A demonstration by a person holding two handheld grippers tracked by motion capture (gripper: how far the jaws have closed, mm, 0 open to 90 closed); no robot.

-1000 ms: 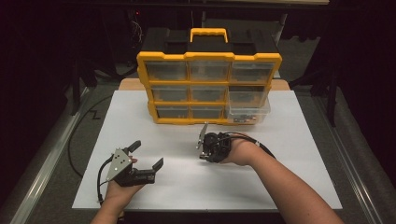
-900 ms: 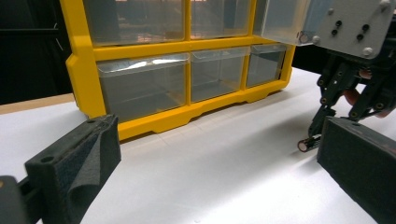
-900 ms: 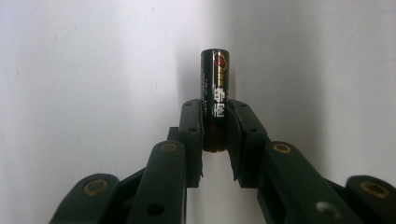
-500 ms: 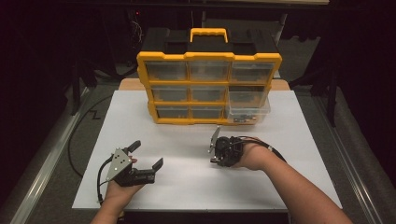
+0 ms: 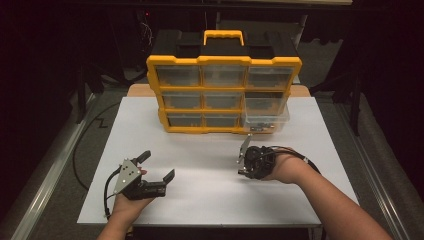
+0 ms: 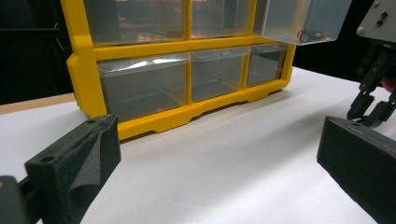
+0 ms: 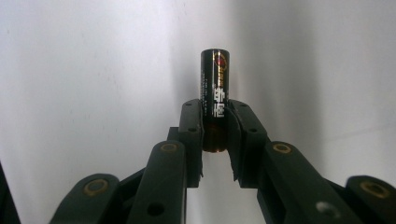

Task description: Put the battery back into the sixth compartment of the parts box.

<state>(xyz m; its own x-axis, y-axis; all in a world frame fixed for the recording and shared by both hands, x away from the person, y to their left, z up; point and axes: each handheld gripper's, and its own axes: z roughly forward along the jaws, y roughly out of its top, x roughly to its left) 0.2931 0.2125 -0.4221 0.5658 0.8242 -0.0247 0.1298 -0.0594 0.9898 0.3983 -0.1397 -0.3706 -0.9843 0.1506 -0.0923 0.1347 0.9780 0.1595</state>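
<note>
While your right gripper [image 7: 215, 135] points down at the white table top [image 5: 210, 200], its jaws are pinched narrow on a black battery [image 7: 214, 88], gripping its lower part, with most of the cell sticking out past the pads toward the surface. From the high view, that gripper [image 5: 245, 162] sits right of centre on the table, in front of the yellow drawer organizer [image 5: 224, 92] and just short of the clear drawer [image 5: 265, 120] that's pulled out at the organizer's lower right. Battery is too small to make out from up there. Your left gripper [image 5: 157, 170] is well apart from it, near the front left of the table, jaws spread wide with nothing between them. Its own view has both black pads [image 6: 74, 163] far apart at the frame edges, bare table between, the organizer's bottom row of clear drawers ahead, and your right gripper [image 6: 373, 107] at the right edge under the open drawer [image 6: 303, 21].
</note>
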